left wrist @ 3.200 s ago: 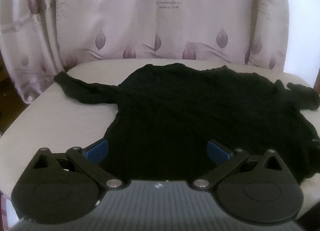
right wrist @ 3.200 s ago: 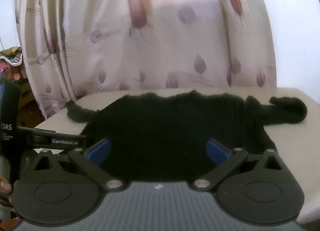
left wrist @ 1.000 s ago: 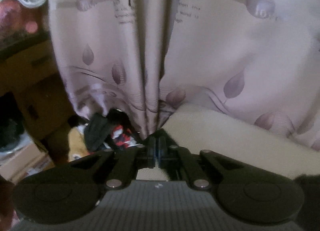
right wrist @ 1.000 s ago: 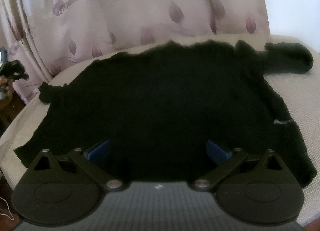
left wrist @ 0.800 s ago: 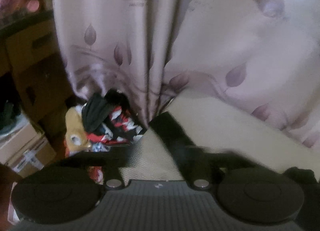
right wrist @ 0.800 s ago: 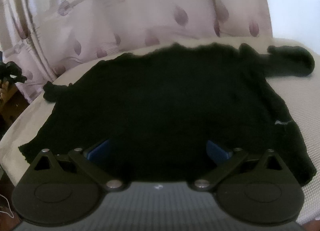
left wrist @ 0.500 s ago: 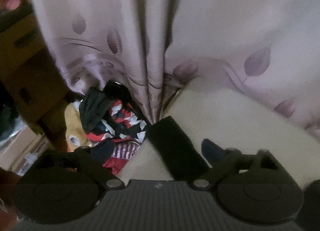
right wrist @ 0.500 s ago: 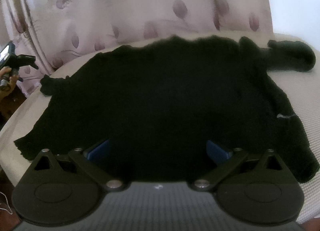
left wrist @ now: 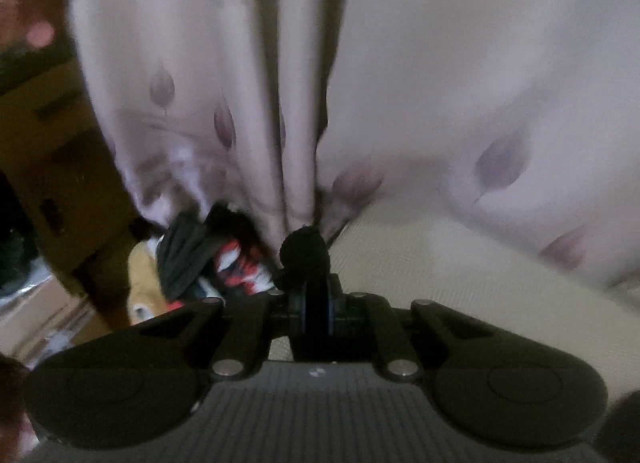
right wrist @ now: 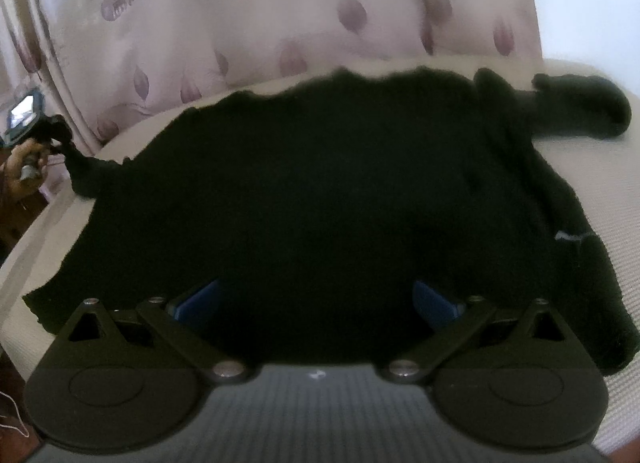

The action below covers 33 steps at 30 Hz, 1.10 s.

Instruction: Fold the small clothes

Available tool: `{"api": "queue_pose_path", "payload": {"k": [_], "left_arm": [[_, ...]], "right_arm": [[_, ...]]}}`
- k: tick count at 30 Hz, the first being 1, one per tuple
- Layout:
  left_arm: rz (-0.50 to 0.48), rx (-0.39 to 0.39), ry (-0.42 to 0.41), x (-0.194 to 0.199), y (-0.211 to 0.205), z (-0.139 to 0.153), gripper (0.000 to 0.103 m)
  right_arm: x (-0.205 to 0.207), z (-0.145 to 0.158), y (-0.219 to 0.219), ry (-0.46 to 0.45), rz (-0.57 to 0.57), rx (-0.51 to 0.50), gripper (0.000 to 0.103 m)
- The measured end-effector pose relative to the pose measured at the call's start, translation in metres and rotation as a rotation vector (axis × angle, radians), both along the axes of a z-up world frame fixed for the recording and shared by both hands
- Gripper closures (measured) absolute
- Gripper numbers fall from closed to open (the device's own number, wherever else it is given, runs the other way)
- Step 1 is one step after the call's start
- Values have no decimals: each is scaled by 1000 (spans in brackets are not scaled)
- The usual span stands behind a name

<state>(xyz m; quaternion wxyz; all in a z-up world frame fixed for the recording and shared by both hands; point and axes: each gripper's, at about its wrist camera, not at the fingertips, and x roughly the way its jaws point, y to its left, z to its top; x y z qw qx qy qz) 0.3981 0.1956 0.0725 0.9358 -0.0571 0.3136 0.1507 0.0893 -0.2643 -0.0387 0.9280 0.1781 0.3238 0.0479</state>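
— Half a second back the left gripper (left wrist: 316, 303) gaped; its jaws are closing, pinching the sleeve tip (left wrist: 306, 249).
— And the right gripper (right wrist: 316, 299)?
— Spread wide over the black sweater (right wrist: 320, 199), which lies flat on the cream table (right wrist: 600, 191).

Claw linkage hides the black sweater's (right wrist: 320, 203) near hem.

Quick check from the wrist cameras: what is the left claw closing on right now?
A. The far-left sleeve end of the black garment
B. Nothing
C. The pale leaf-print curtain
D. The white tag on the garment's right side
A: in the left wrist view the left claw is closing with its pads on the bunched sleeve end of the black knit garment.
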Motion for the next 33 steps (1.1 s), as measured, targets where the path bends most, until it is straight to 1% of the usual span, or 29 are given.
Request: {"api": "queue_pose_path", "payload": {"k": [1, 4, 6, 8, 10, 11, 12, 15, 18, 20, 22, 24, 25, 27, 28, 29, 30, 32, 33], "left_arm": [[-16, -32, -47, -21, 0, 10, 90], [-29, -50, -133, -87, 0, 27, 90], [-20, -71, -166, -125, 7, 31, 90], [5, -104, -159, -156, 20, 26, 90], [48, -154, -148, -188, 35, 18, 91], [53, -186, -146, -205, 42, 15, 91], [52, -202, -145, -222, 46, 9, 91], [36, -172, -135, -266, 48, -7, 91], [66, -143, -111, -305, 56, -26, 92], [103, -134, -84, -320, 69, -37, 92], [166, -119, -49, -329, 84, -47, 92], [227, -114, -25, -339, 100, -51, 96], [258, -103, -19, -344, 105, -52, 96], [311, -55, -15, -347, 110, -49, 96], [314, -53, -27, -350, 110, -44, 97], [293, -69, -42, -351, 109, -39, 97], [261, -76, -54, -350, 103, -33, 97], [195, -63, -78, -345, 79, -21, 95], [144, -74, -85, -341, 65, -16, 91]], "right_arm": [[-2, 1, 0, -7, 1, -4, 0], [-4, 2, 1, -16, 4, 5, 0], [-8, 2, 2, -27, 12, 26, 0], [-10, 4, 4, -34, 24, 25, 0], [-14, 7, 6, -44, 33, 16, 0], [-16, 8, 6, -50, 33, 16, 0], [-19, 9, 6, -55, 33, 18, 0], [-25, 12, 4, -70, 22, 23, 0], [-30, 13, 2, -71, 15, 19, 0], [-33, 13, 2, -71, 11, 20, 0], [-35, 11, -1, -62, 8, 25, 0], [-38, 10, -4, -59, -3, 32, 0], [-40, 10, -6, -62, -9, 38, 0], [-45, 12, -9, -71, -22, 44, 0], [-47, 12, -11, -76, -28, 44, 0], [-49, 13, -14, -81, -33, 46, 0], [-51, 14, -18, -86, -37, 49, 0], [-54, 17, -30, -103, -57, 59, 0], [-56, 18, -37, -117, -72, 64, 0]]}}
